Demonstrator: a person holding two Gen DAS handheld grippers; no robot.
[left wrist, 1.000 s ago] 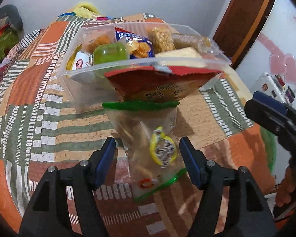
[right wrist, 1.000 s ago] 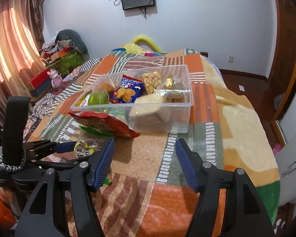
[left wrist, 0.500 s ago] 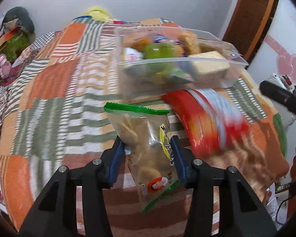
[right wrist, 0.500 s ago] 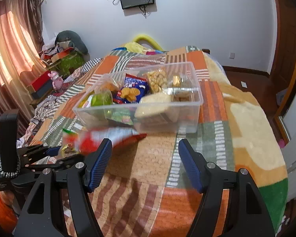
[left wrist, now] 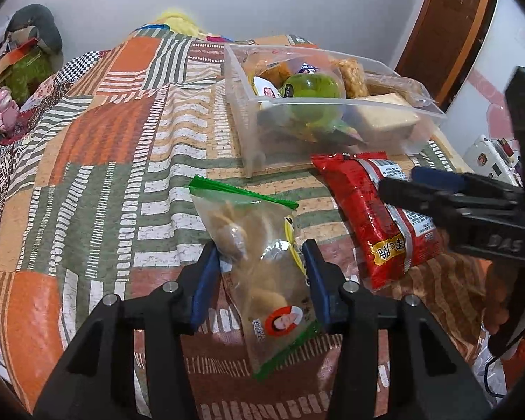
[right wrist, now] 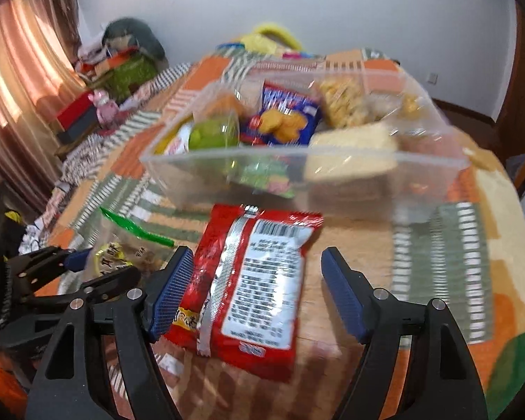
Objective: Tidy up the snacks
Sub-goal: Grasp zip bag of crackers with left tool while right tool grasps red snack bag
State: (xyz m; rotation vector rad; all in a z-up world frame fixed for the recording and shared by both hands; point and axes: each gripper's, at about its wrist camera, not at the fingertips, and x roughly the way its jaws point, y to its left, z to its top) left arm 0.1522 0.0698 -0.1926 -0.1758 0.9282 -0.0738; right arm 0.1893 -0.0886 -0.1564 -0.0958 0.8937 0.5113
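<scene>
A clear snack bag with a green top strip lies on the patchwork bedspread, and my left gripper is shut on its middle. It also shows in the right wrist view. A red snack packet lies flat to its right, back side up. In the right wrist view the red packet lies between the fingers of my open right gripper, whose left pad is close to its edge. A clear plastic bin filled with snacks stands just beyond both.
The bin holds a green cup, a blue biscuit pack, and several wrapped crackers. Clutter and a pink toy sit off the bed's far left. A wooden door is at the right.
My left gripper closed on the clear bag. The red packet came off the bin's front and now lies flat beside the bag. My right gripper moved in over the red packet.
</scene>
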